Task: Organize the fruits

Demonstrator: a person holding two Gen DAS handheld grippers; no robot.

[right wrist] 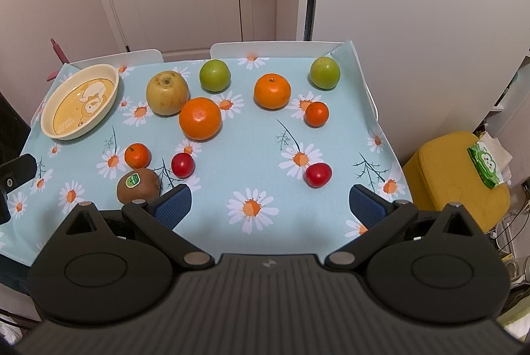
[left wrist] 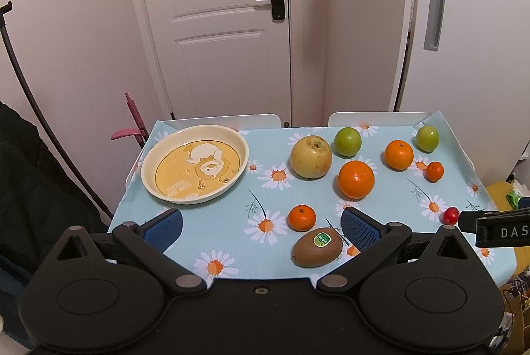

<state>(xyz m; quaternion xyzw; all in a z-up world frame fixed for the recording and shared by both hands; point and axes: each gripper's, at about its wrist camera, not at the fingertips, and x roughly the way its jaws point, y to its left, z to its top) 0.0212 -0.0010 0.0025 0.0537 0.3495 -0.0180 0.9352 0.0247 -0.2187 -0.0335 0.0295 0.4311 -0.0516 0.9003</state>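
Left wrist view: left tongs (left wrist: 261,227) spread wide, holding nothing, poised low over the near edge of the tabletop (left wrist: 232,199). Right tongs (right wrist: 270,204) likewise wide apart and empty. Plate (left wrist: 149,163) sits at the far left corner, bare. Fruit lies loose on the cloth, all outside the plate: kiwi (left wrist: 317,246) and a small mandarin (left wrist: 301,217) nearest the left tongs, pear (left wrist: 310,157), oranges and green fruit further back, two red cherries (right wrist: 183,165) near the right tongs.

Assessment: kiwi is likely light, soft-skinned and apt to roll; grip across its short middle, gently. Cherries look small and slick, bruising easily. Nothing yet sorted.
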